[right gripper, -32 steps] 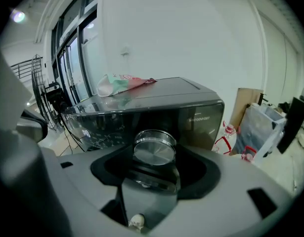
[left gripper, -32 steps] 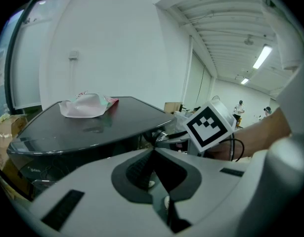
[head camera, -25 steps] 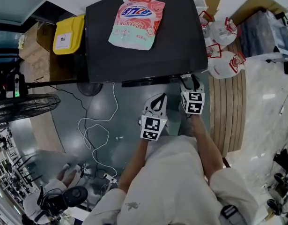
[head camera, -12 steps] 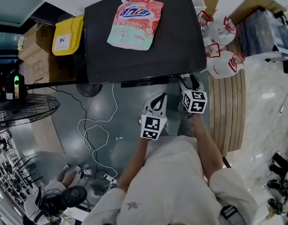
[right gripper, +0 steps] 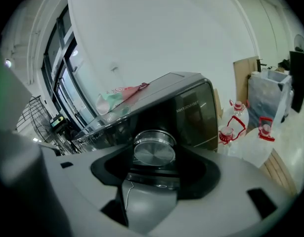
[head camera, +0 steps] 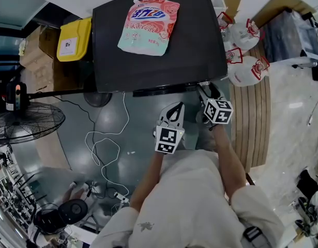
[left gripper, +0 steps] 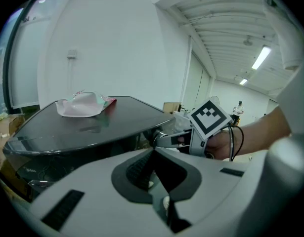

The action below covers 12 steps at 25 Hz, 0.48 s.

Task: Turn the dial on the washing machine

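Note:
The dark washing machine [head camera: 164, 61] fills the top of the head view, with a pink and green detergent pouch [head camera: 148, 25] lying on its lid. My right gripper [head camera: 206, 90] reaches to the machine's front panel. In the right gripper view the round silver dial [right gripper: 154, 149] sits between the jaws of that gripper [right gripper: 152, 157], which is shut on it. My left gripper [head camera: 175, 107] hangs in front of the machine, to the left of the right one, jaws together and nothing in them [left gripper: 154, 153]. The left gripper view shows the right gripper [left gripper: 160, 138] at the panel.
A yellow bin [head camera: 75, 37] and cardboard boxes [head camera: 37, 50] stand left of the machine, a floor fan [head camera: 27, 122] further left. A white cable [head camera: 104, 149] loops on the floor. Plastic jugs with red handles [head camera: 241, 50] and a wooden slat platform [head camera: 252, 123] lie to the right.
The right gripper has rolled clockwise on the dial; its marker cube tilted and shifted slightly right. The left gripper kept still.

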Each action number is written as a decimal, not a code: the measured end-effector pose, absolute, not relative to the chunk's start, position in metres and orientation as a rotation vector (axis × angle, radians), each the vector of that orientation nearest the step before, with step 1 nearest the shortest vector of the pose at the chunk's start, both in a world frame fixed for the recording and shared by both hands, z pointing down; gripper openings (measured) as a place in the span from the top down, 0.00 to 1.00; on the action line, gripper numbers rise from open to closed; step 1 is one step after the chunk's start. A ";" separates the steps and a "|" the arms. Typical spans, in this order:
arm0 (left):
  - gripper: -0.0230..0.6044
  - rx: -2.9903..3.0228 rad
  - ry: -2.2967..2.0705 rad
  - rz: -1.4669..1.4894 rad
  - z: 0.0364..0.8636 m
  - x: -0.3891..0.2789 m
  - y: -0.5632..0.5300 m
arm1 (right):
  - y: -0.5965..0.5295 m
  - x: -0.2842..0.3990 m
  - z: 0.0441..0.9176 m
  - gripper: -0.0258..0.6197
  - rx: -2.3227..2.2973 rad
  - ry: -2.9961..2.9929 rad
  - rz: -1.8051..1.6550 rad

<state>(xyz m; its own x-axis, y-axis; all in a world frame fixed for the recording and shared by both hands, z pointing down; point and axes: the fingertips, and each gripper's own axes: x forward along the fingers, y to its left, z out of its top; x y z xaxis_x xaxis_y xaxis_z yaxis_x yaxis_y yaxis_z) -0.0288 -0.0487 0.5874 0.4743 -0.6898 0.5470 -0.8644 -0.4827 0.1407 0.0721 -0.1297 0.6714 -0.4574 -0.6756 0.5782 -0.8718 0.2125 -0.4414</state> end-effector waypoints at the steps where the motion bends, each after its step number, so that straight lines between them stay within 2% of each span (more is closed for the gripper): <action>1: 0.94 2.326 -1.299 0.598 0.588 -0.029 -0.049 | -0.130 0.072 0.671 0.53 1.463 -2.233 1.100; 12: 0.94 2.324 -1.297 0.598 0.590 -0.029 -0.050 | -0.131 0.073 0.671 0.53 1.450 -2.276 1.218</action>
<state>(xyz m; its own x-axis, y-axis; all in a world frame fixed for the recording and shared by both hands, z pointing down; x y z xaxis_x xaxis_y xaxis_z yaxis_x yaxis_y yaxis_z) -0.0285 -0.0496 0.5896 0.4747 -0.6881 0.5488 -0.8642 -0.4825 0.1426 0.0729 -0.1305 0.6714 -0.5080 -0.6726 0.5381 -0.8207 0.1883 -0.5394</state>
